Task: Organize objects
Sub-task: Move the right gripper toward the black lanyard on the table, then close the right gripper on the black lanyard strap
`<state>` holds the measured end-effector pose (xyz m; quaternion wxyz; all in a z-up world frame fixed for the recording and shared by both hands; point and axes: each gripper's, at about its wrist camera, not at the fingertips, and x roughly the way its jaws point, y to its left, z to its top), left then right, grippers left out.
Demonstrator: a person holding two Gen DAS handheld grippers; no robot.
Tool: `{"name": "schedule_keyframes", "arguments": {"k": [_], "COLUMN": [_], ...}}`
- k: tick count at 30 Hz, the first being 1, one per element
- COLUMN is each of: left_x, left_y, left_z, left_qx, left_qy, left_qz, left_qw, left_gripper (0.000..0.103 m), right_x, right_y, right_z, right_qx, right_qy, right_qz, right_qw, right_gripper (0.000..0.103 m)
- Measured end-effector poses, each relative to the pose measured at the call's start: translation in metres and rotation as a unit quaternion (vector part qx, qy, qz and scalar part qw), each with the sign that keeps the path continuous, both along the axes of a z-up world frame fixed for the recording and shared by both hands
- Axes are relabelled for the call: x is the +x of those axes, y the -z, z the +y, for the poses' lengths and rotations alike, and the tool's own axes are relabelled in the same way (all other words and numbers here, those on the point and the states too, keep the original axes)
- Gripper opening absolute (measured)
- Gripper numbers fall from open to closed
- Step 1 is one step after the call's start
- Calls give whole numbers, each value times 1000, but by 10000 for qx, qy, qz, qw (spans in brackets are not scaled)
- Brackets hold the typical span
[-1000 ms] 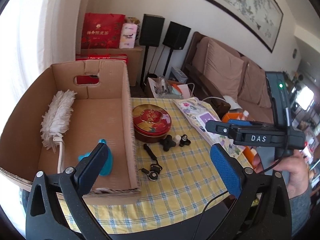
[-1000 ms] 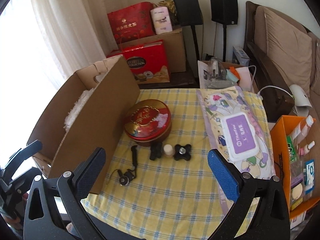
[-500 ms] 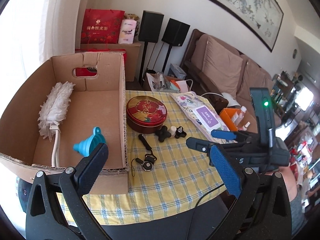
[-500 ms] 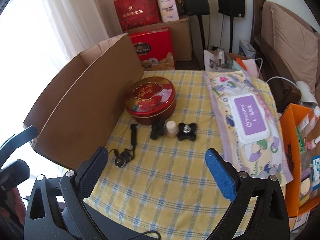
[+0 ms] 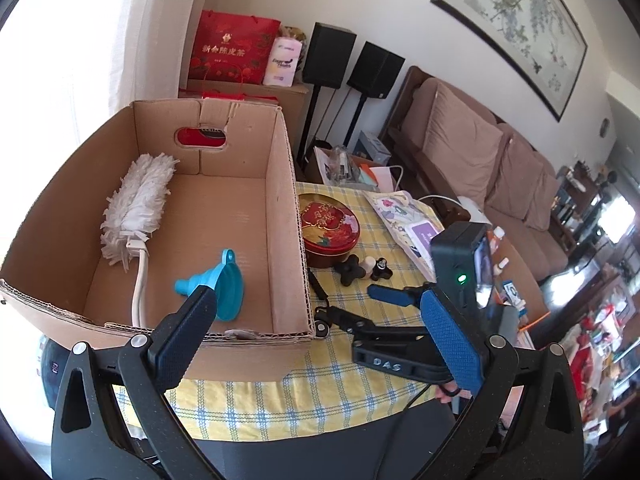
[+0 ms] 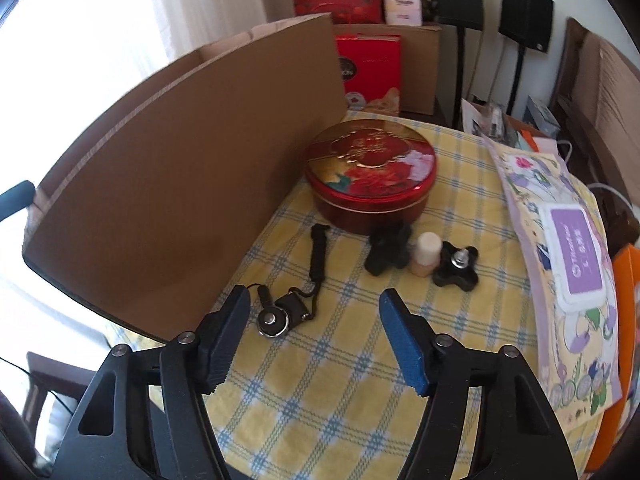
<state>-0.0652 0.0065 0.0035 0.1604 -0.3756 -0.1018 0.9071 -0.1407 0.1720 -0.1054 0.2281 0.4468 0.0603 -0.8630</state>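
Right tool (image 6: 314, 334) wide, empty, over black lanyard clip (image 6: 276, 318) (beside cardboard box (image 6: 180, 184)); left tool (image 5: 320, 342) wide, empty.

Daylight is flooding in from the window (image 5: 60, 40) to my left, blowing out to pure white in both views and washing over the curtain (image 6: 208, 4) beside it. The cardboard box (image 6: 192, 168) is turning its shaded outer wall toward my right tool, and the inside is sitting evenly lit ahead of my left one. The right view is smearing slightly with motion blur. Fisheye bending is curving everything near the edges, and the corners are going black.
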Motion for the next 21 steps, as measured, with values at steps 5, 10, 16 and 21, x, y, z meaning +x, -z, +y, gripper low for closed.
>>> {"name": "schedule_keyframes", "arguments": {"k": [5, 10, 16, 21], "left_x": [-2, -3, -6, -8], "left_y": [3, 5, 4, 6], "left_z": [-7, -12, -19, -20], "left_qx": [59, 138, 190, 208], "left_qy": [-39, -71, -133, -107], "left_qz": [-53, -91, -91, -122], "left_qw": [10000, 9998, 9997, 9997], "left_gripper": [102, 102, 102, 102], "right_x": [-2, -9, -27, -44], "right_y": [16, 31, 34, 38], "right_z": [-19, -23, -12, -15], "right_qx": [141, 190, -56, 132], "right_qy": [-295, -261, 124, 160], "right_qz": [-25, -157, -318, -332], "right_qw": [9995, 9994, 9994, 9992], "right_gripper": [62, 62, 60, 44]}}
